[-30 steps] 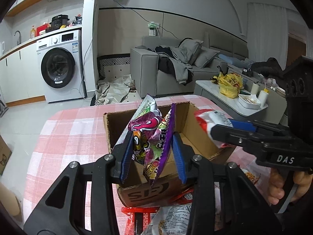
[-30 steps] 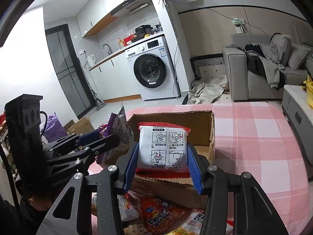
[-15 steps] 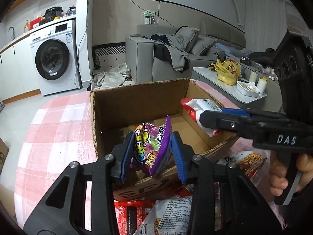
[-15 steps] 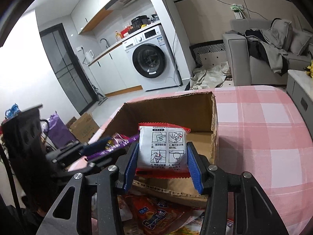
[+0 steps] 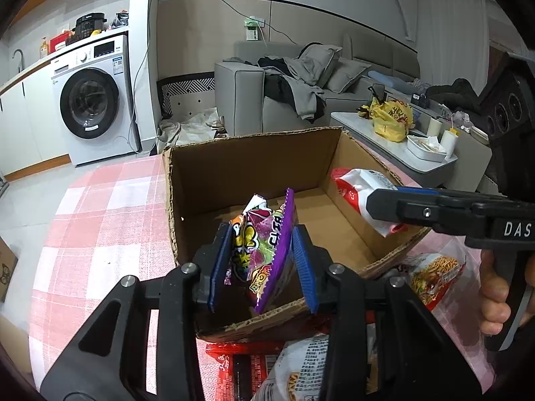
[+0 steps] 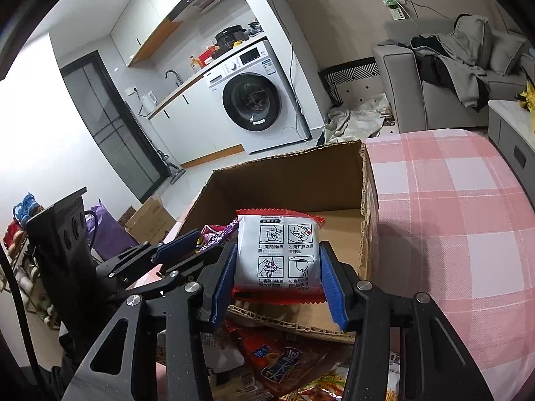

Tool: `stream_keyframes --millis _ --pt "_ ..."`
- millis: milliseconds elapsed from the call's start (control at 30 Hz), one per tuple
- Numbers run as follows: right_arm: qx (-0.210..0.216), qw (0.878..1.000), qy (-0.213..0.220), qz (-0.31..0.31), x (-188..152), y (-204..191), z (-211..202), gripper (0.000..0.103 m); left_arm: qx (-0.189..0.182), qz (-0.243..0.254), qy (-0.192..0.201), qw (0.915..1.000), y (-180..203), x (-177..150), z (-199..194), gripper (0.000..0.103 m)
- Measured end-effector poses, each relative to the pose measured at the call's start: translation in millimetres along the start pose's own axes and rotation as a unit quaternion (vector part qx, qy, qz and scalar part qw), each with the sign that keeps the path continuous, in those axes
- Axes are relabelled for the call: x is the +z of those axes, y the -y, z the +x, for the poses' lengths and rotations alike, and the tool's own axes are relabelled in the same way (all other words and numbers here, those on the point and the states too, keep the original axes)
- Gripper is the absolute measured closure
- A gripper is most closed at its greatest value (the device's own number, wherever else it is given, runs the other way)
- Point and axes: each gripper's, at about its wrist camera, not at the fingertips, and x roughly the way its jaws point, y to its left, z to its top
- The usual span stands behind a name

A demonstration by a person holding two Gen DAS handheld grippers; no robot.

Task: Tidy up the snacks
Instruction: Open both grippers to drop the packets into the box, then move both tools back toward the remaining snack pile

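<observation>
An open cardboard box point(image 5: 234, 163) point(image 6: 287, 183) stands on the pink checked tablecloth. My left gripper point(image 5: 262, 260) sits over the box's near left part, its jaws spread a little around a purple snack packet point(image 5: 267, 244), which looks loose between the pads. My right gripper point(image 6: 277, 277) is shut on a white and red packet point(image 6: 277, 254) and holds it over the box's near right rim; it also shows in the left wrist view point(image 5: 361, 190).
Several loose snack packets lie on the cloth in front of the box point(image 5: 294, 371) point(image 6: 284, 361), and a noodle packet point(image 5: 431, 274) lies to its right. The tablecloth point(image 6: 451, 234) stretches right of the box. A sofa and washing machine stand behind.
My left gripper has lowered the purple packet into the box and its jaws have spread. My right gripper has moved the white packet closer over the box, still gripped.
</observation>
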Motion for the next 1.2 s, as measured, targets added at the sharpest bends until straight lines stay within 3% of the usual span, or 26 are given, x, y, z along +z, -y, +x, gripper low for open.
stream_keyframes --millis 267,300,367,433,567,700,967,1200 --pt "-0.005 0.999 -0.018 -0.026 2 -7 -2 0.050 0.000 -0.005 -0.001 1.0000 -2 2 -7 0.066" --pt "-0.005 1.000 -0.014 -0.027 2 -8 -4 0.049 0.001 -0.005 0.001 1.0000 -2 3 -11 0.062" --pt "-0.012 0.999 0.000 -0.036 3 -12 -15 0.034 -0.004 -0.011 0.003 0.9999 -2 4 -20 0.045" --pt "-0.010 0.999 0.015 -0.047 2 -18 -29 0.023 -0.009 -0.012 0.010 0.9998 0 4 -31 0.024" --pt "-0.008 0.998 0.027 -0.056 -3 -27 -54 0.002 0.011 -0.006 0.016 0.9998 10 2 -54 0.019" --pt "-0.029 0.997 0.039 -0.056 -12 -33 -75 0.000 0.025 -0.014 0.024 0.9993 17 -7 -84 0.001" --pt "-0.048 0.997 0.037 -0.040 -37 -32 -105 0.000 0.038 -0.020 0.041 0.9982 25 -34 -145 0.001" --pt "-0.059 0.997 0.033 -0.032 -62 -28 -121 0.000 0.044 -0.032 0.034 0.9979 25 -61 -174 0.001"
